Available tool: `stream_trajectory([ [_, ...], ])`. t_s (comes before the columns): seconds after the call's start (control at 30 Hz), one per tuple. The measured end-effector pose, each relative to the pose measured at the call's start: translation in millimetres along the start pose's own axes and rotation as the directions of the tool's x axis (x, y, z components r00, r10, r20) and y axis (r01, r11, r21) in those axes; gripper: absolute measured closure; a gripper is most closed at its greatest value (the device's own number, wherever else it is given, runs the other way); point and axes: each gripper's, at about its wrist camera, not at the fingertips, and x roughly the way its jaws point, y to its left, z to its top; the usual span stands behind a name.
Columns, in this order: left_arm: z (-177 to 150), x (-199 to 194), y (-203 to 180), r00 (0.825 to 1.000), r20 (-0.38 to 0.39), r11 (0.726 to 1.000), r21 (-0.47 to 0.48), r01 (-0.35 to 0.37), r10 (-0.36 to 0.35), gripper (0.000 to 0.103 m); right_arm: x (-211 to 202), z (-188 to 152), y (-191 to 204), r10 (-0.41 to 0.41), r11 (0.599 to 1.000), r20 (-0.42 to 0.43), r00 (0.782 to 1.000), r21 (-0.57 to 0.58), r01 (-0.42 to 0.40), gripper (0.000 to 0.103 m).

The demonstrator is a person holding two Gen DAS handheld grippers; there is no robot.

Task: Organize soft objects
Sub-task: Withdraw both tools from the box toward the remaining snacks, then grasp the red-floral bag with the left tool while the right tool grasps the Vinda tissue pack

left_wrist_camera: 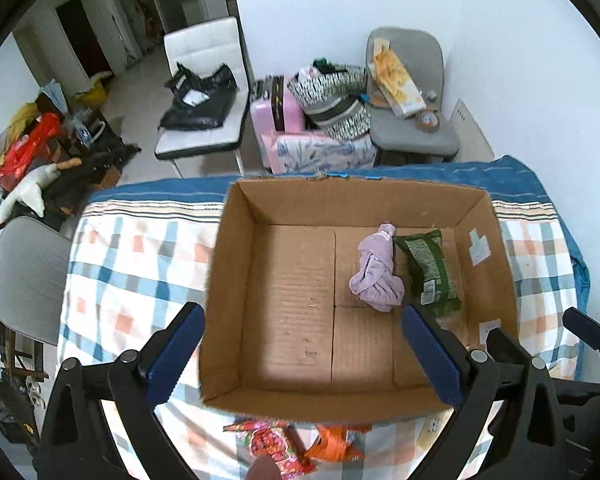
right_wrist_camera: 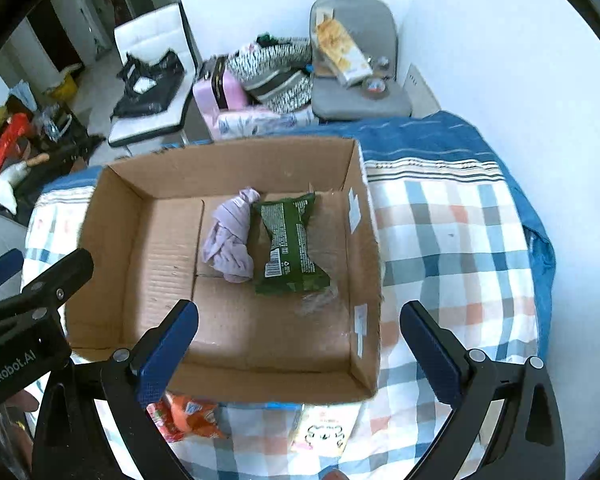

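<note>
An open cardboard box [left_wrist_camera: 236,280] [right_wrist_camera: 364,280] stands on a checked bedspread. Inside it, toward the far right, lie a crumpled lilac cloth [left_wrist_camera: 376,276] [right_wrist_camera: 230,240] and a dark green snack packet [left_wrist_camera: 428,272] [right_wrist_camera: 290,244] side by side. My left gripper [left_wrist_camera: 304,354] hangs above the box's near half, jaws wide and empty. My right gripper [right_wrist_camera: 298,352] hovers over the box's near right corner, also open with nothing between its fingers. In front of the box lie a red-pink packet [left_wrist_camera: 276,448], an orange packet [left_wrist_camera: 336,440] [right_wrist_camera: 192,416] and a pale yellow packet [right_wrist_camera: 324,428].
The bed's blue edge [left_wrist_camera: 500,176] [right_wrist_camera: 440,136] borders the far side. Beyond stand a white chair [left_wrist_camera: 208,92] with a black bag, a grey chair [left_wrist_camera: 412,100] with a box on it, and a pile of bags [left_wrist_camera: 332,104]. A grey chair [left_wrist_camera: 28,276] stands left.
</note>
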Motion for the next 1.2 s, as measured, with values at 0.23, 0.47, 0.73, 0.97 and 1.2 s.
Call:
stream_trajectory([
  [0.23, -22, -44, 9, 0.996, 0.09, 1.0, 0.002, -0.025, 0.024, 0.002, -50, -27, 4, 0.004, 1.0, 0.069, 0.998, -0.004, -0.003, 0.0],
  [0.47, -57, -39, 32, 1.0, 0.006, 0.995, -0.098, 0.007, -0.006, 0.002, -51, -72, -22, 0.048, 0.996, 0.002, 0.999, 0.073, -0.048, 0.0],
  [0.73, -126, 53, 43, 0.967, -0.254, 0.982, -0.186, -0.041, -0.007, 0.002, 53, -129, -55, 0.047, 0.987, -0.261, 0.964, 0.16, -0.005, 0.0],
  [0.97, -171, 108, 58, 0.92, -0.391, 0.955, -0.281, -0.091, -0.027, 0.002, 115, -148, -64, 0.07, 0.976, -0.343, 0.937, 0.217, 0.006, 0.0],
  [1.2, -196, 150, 60, 0.884, -0.467, 0.942, -0.309, -0.129, -0.032, 0.002, 143, -151, -70, 0.093, 0.967, -0.372, 0.924, 0.254, 0.005, 0.001],
])
